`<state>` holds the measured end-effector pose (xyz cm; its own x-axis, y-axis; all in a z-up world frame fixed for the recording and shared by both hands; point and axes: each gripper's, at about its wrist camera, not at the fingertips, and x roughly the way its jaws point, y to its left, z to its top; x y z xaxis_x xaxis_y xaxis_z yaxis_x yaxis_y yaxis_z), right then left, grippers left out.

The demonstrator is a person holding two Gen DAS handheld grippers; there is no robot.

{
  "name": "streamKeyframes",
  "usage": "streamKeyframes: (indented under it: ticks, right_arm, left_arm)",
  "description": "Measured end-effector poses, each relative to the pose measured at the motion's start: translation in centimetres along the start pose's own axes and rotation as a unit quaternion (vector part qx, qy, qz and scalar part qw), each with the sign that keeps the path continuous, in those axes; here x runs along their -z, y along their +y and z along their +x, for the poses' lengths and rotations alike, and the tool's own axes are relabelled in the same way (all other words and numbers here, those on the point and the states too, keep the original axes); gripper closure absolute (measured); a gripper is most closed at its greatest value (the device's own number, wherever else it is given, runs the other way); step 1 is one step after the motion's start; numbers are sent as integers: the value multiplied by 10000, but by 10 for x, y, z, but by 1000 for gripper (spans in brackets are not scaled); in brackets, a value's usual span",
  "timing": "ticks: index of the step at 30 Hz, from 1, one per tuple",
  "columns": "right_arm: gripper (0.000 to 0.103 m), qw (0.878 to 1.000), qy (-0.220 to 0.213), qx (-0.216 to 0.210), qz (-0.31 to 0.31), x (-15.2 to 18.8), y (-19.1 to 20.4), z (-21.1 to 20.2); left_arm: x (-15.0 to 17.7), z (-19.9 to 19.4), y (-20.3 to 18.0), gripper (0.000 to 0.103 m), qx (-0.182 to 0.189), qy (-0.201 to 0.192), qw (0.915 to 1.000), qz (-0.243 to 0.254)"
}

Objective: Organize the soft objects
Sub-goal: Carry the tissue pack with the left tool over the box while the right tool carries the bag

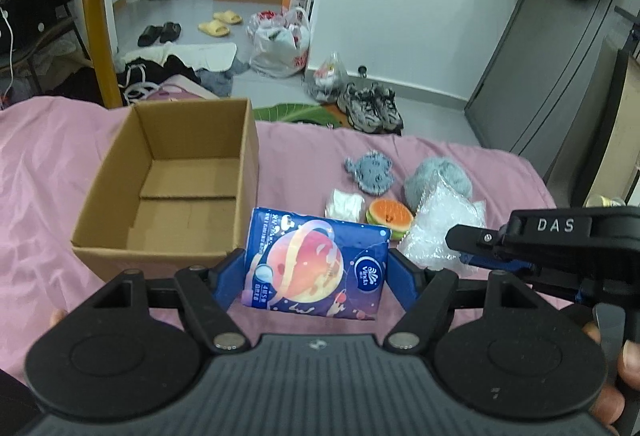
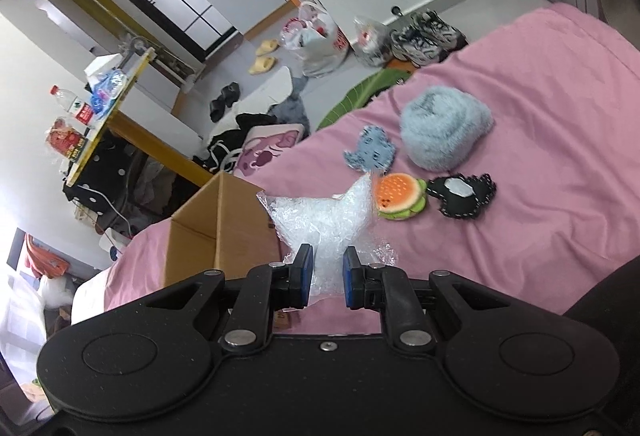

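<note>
My left gripper (image 1: 316,268) is shut on a blue tissue pack (image 1: 316,264) with a planet print, held just right of the open cardboard box (image 1: 168,180). My right gripper (image 2: 324,276) is shut on a clear bubble-wrap bag (image 2: 324,220), lifted above the pink bed; it also shows in the left wrist view (image 1: 436,232). On the bed lie a burger plush (image 2: 400,198), a blue fish plush (image 2: 372,150), a fluffy blue-grey bundle (image 2: 444,128) and a black plush (image 2: 464,196). A small white wad (image 1: 344,204) lies by the burger plush (image 1: 390,218).
The pink bed sheet (image 2: 540,96) covers the work surface. Beyond its far edge are sneakers (image 1: 372,106), plastic bags (image 1: 280,44), slippers and clothes on the floor. A yellow table (image 1: 96,16) stands at the far left. A grey wardrobe (image 1: 552,68) stands at the right.
</note>
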<state>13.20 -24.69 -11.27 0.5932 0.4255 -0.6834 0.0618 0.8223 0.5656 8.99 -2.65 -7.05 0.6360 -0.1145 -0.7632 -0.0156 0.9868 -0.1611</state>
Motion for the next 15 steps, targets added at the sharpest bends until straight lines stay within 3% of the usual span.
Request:
streamKeyframes:
  ticks: [15]
  right_arm:
    - [87, 9985, -343, -242, -349, -1, 36, -6]
  left_arm:
    - [-25, -12, 26, 30, -90, -376, 9992, -70]
